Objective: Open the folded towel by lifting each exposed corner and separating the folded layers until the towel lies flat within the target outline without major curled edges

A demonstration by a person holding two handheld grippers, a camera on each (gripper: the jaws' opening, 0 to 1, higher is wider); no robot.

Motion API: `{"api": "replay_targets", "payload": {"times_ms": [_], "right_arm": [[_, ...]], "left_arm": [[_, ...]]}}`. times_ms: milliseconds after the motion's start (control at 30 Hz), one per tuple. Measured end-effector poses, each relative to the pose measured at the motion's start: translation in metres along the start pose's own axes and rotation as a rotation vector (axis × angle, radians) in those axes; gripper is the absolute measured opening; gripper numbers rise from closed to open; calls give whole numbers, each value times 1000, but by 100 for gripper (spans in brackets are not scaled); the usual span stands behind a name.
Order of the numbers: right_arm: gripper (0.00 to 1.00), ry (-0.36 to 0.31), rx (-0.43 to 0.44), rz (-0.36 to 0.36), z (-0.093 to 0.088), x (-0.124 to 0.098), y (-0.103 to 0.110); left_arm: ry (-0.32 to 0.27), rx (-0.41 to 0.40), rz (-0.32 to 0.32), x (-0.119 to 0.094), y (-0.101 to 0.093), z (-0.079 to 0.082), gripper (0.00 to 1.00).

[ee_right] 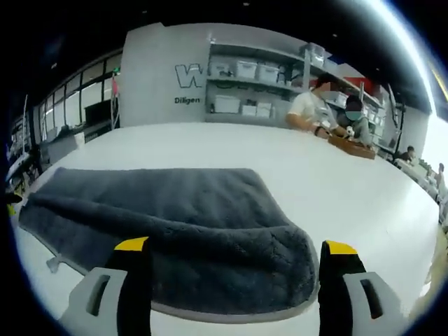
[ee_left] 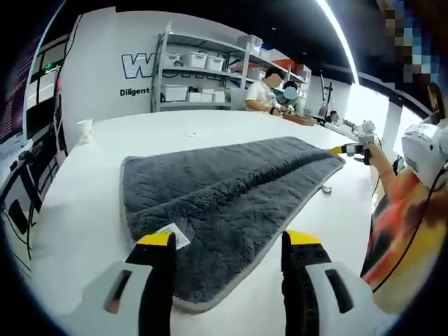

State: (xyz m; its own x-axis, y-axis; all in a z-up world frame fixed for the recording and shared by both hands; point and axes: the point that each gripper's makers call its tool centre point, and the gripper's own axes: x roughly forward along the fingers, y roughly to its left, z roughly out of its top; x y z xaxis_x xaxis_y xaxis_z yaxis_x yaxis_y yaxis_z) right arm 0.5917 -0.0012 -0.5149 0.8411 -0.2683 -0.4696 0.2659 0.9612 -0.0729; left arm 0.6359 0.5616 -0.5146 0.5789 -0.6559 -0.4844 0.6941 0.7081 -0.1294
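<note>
— Grey fleece towel (ee_left: pixel 224 189) lies folded on the white table (ee_left: pixel 84 210), its rounded edge right between the left gripper (ee_left: pixel 231 246) tips, label (ee_left: pixel 173 235) by the left-hand jaw.

— And the right gripper (ee_right: pixel 238 246)?

— Spread wide, empty, straddling the opposite end (ee_right: pixel 210 231). Both gape, I reckon, to bracket a corner each before pinching the top layer. People sit at shelves (ee_right: pixel 259 87) well beyond.
</note>
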Motion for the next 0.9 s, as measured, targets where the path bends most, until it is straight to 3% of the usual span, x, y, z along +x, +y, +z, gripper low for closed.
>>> {"api": "replay_targets", "payload": {"times_ms": [233, 600, 767, 900], "right_arm": [[99, 2, -2, 26, 1, 3, 5], [99, 2, -20, 38, 2, 1, 6], [99, 4, -27, 31, 2, -1, 3], [99, 6, -32, 32, 2, -2, 4]], "left_arm": [[70, 5, -64, 15, -19, -16, 34], [206, 51, -4, 23, -8, -39, 15], [213, 77, 20, 21, -6, -40, 6], [227, 76, 8, 17, -10, -43, 4]]}}
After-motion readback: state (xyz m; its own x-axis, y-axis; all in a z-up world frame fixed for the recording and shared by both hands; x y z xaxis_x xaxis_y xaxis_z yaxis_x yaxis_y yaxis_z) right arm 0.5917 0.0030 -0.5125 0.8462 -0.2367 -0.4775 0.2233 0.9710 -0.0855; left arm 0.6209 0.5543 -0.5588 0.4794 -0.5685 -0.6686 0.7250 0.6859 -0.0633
